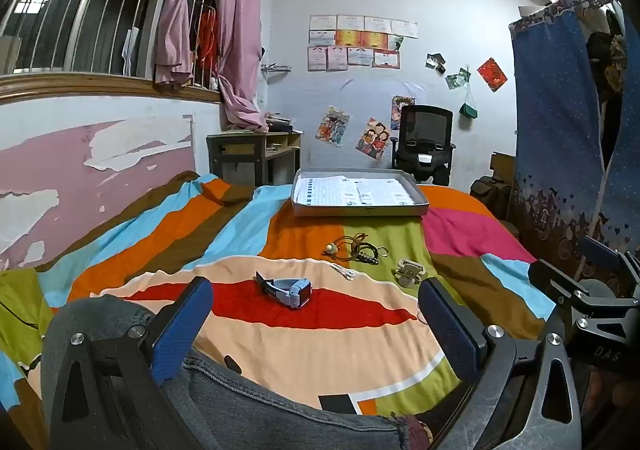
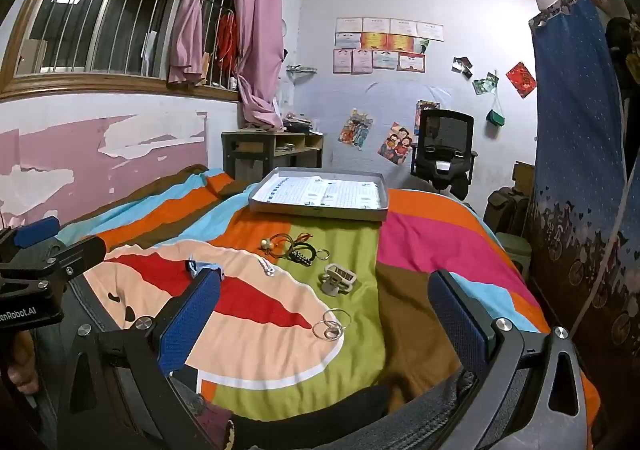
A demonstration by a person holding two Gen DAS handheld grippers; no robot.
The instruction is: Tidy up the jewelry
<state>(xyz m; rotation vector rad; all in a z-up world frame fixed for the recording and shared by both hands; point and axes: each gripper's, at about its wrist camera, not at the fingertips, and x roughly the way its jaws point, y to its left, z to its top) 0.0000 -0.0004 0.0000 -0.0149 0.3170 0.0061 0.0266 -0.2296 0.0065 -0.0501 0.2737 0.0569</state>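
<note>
With nothing grasped yet, left gripper [image 1: 316, 314] and right gripper [image 2: 324, 314] hover, jaws apart, over the bed [image 1: 304, 226]; watch [image 1: 289, 290], rings [image 2: 331, 324], clip [image 2: 338, 279] lie loose near tray [image 1: 360, 206], likely the destination.

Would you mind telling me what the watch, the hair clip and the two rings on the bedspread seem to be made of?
Watch: apparently matte plastic or rubber, pale blue-grey, no shine.
Hair clip: probably beige plastic, dull and opaque.
Rings: likely metal, thin silvery hoops with bright glints.
</note>
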